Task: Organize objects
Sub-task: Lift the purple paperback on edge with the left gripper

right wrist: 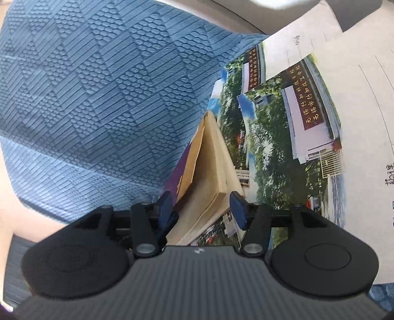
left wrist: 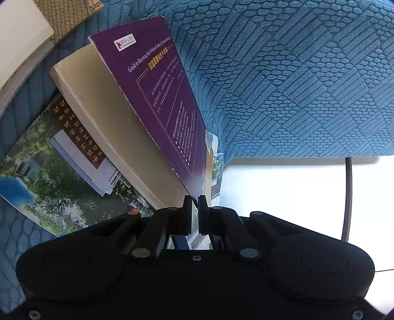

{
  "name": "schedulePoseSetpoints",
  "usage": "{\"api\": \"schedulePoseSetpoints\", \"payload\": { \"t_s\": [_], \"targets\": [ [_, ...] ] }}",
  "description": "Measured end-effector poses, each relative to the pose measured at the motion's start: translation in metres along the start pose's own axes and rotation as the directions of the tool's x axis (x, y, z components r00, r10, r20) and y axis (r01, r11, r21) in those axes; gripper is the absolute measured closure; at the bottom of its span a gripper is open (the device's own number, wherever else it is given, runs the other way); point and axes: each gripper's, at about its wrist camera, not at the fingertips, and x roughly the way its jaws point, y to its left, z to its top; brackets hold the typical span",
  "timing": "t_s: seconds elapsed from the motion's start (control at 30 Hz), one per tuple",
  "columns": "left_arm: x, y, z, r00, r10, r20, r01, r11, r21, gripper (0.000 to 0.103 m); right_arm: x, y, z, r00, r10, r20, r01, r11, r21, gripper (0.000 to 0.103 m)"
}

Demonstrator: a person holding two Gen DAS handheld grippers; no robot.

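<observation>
A thick purple book (left wrist: 157,98) with cream page edges lies over photo-covered booklets (left wrist: 56,177) on a blue patterned cloth (left wrist: 295,73). My left gripper (left wrist: 195,204) is shut on the purple cover's near edge and lifts the cover off the page block. In the right wrist view the same book (right wrist: 209,167) shows with its cover raised. My right gripper (right wrist: 202,204) is open, its blue pads either side of the book's page block. Two photo booklets (right wrist: 290,137) lie beside it.
White lined sheets with handwriting (right wrist: 357,61) lie under the booklets at the right. A white pad (left wrist: 19,37) and a tan woven item (left wrist: 71,14) sit at the far left. The cloth's edge and a bright white floor (left wrist: 283,192) lie close by.
</observation>
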Motion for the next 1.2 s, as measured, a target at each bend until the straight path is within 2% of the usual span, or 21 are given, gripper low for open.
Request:
{"api": "schedulePoseSetpoints", "payload": {
  "t_s": [0.17, 0.3, 0.4, 0.43, 0.47, 0.5, 0.6, 0.67, 0.83, 0.97, 1.1, 1.2],
  "targets": [
    [-0.007, 0.000, -0.002, 1.000, 0.001, 0.005, -0.001, 1.000, 0.012, 0.100, 0.010, 0.006, 0.003, 1.000, -0.019, 0.014, 0.019, 1.000, -0.020, 0.053],
    [-0.014, 0.002, -0.003, 1.000, 0.019, 0.002, -0.019, 0.999, 0.025, 0.093, 0.017, 0.006, 0.005, 1.000, -0.019, 0.014, 0.019, 1.000, 0.002, 0.075],
    [-0.021, 0.004, -0.006, 1.000, 0.010, 0.004, -0.010, 0.999, 0.040, 0.088, 0.018, 0.010, 0.005, 1.000, -0.024, 0.011, 0.024, 0.999, -0.028, 0.088],
    [-0.023, 0.005, -0.007, 1.000, 0.005, 0.004, -0.005, 0.999, 0.044, 0.077, 0.018, 0.010, 0.006, 0.999, -0.030, 0.013, 0.031, 0.999, -0.034, 0.089],
    [-0.025, 0.006, -0.008, 1.000, -0.002, 0.009, 0.002, 0.999, 0.046, 0.062, 0.017, 0.011, 0.006, 1.000, -0.028, 0.014, 0.028, 0.999, -0.029, 0.092],
    [-0.027, 0.006, -0.009, 1.000, -0.011, 0.015, 0.010, 0.999, 0.049, 0.056, 0.016, 0.011, 0.006, 1.000, -0.016, 0.010, 0.016, 1.000, -0.026, 0.093],
    [-0.030, 0.008, -0.011, 0.999, -0.050, -0.002, 0.050, 0.997, 0.052, 0.053, 0.013, 0.016, 0.006, 1.000, 0.013, 0.004, -0.013, 0.999, -0.040, 0.093],
    [-0.029, 0.010, -0.012, 0.998, -0.056, -0.008, 0.056, 0.998, 0.043, 0.046, 0.011, 0.021, 0.006, 0.999, 0.037, -0.001, -0.037, 0.999, -0.036, 0.093],
    [-0.029, 0.022, -0.015, 0.996, -0.084, 0.006, 0.084, 0.996, -0.020, 0.036, 0.003, 0.041, 0.001, 0.994, 0.108, -0.008, -0.109, 0.991, -0.080, 0.093],
    [-0.032, 0.030, -0.019, 0.988, -0.147, 0.039, 0.149, 0.987, -0.057, 0.021, -0.004, 0.053, -0.003, 0.990, 0.140, -0.018, -0.141, 0.988, -0.067, 0.093],
    [-0.033, 0.037, -0.022, 0.974, -0.220, 0.061, 0.226, 0.967, -0.120, 0.021, -0.008, 0.063, -0.010, 0.990, 0.139, -0.031, -0.141, 0.987, -0.077, 0.093],
    [-0.029, 0.040, -0.023, 0.964, -0.250, 0.088, 0.262, 0.951, -0.166, 0.018, -0.014, 0.059, -0.012, 0.994, 0.109, -0.011, -0.109, 0.994, -0.018, 0.093]
  ]
}}
